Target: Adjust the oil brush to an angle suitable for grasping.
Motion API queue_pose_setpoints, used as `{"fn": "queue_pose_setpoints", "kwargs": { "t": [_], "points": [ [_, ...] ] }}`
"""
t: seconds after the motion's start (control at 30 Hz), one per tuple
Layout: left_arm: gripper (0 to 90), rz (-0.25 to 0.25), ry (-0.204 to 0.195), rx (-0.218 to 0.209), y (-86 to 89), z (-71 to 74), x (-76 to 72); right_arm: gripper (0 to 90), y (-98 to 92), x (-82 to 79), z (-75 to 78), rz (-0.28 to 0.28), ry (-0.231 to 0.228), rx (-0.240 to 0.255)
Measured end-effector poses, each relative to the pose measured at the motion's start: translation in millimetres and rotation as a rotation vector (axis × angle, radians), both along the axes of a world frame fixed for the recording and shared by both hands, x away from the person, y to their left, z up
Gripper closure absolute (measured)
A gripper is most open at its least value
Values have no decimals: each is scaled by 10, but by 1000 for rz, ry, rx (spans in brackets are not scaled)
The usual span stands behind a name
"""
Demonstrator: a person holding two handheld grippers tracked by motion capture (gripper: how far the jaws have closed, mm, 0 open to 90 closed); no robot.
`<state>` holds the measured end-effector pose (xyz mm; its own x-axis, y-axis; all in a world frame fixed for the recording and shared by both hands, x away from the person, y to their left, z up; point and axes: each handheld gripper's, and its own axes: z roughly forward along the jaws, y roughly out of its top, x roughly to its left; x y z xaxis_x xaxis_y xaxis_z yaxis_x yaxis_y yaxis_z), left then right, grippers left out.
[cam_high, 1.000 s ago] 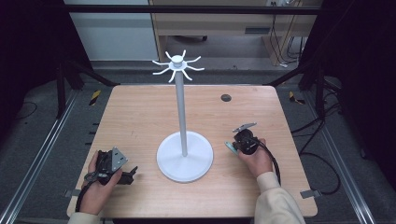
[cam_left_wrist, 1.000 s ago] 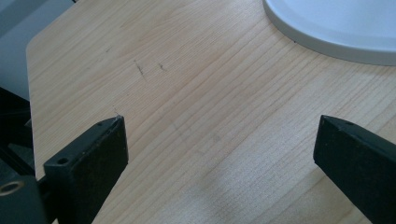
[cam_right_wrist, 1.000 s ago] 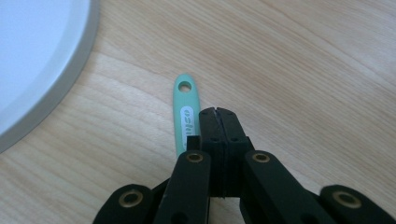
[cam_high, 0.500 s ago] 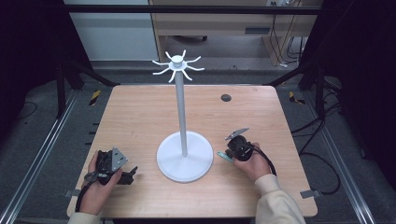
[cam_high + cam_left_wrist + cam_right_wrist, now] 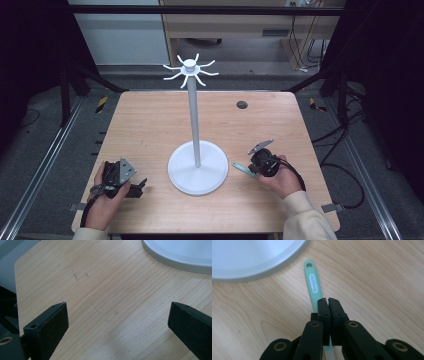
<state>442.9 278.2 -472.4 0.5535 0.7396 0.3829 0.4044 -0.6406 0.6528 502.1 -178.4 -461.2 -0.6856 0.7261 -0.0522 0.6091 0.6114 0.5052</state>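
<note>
A white stand [image 5: 193, 115] with a round base [image 5: 198, 167] and hook arms at its top [image 5: 189, 70] rises from the middle of the wooden table. My right gripper [image 5: 252, 168] sits just right of the base, shut on a mint-green utensil handle [image 5: 313, 287] whose hanging hole points toward the base rim [image 5: 262, 267]. The handle [image 5: 242, 169] pokes out leftward, low over the tabletop. My left gripper [image 5: 135, 187] rests near the front left edge, jaws wide open with bare wood between them [image 5: 115, 315]. The stand's base edge [image 5: 175, 257] lies ahead of it.
A small dark round hole [image 5: 242, 104] marks the table's far right. Cables [image 5: 340, 170] trail off the table's right side. Metal rails [image 5: 45, 165] run along both sides of the table, with dark frame legs behind.
My right gripper has moved left and toward the front, carrying the green handle closer to the stand's base. The left gripper has stayed put.
</note>
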Motion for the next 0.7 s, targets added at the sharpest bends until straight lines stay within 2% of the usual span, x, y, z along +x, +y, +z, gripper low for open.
{"fn": "queue_pose_setpoints", "kwargs": {
  "t": [0.03, 0.07, 0.17, 0.43, 0.53, 0.63, 0.7],
  "points": [
    [26, 0, 0, 0, 0, 0, 0, 876, 0, 0, 0, 0, 0, 0],
    [26, 0, 0, 0, -2, -1, 1, 864, -53, -17, 33, 11, 6, -26],
    [26, 1, 0, 1, -1, -1, 0, 841, -101, -37, 63, 18, 27, -54],
    [26, 2, 1, 1, 0, -1, -1, 789, -130, -51, 66, 61, 76, -87],
    [26, 2, 0, 1, 0, -6, 3, 781, -150, -34, 47, 80, 109, -124],
    [26, 2, 0, 2, 0, -7, 4, 776, -156, -27, 49, 87, 116, -132],
    [26, 3, 0, 3, -2, -7, 4, 760, -151, -19, 36, 95, 137, -137]
  ]
}}
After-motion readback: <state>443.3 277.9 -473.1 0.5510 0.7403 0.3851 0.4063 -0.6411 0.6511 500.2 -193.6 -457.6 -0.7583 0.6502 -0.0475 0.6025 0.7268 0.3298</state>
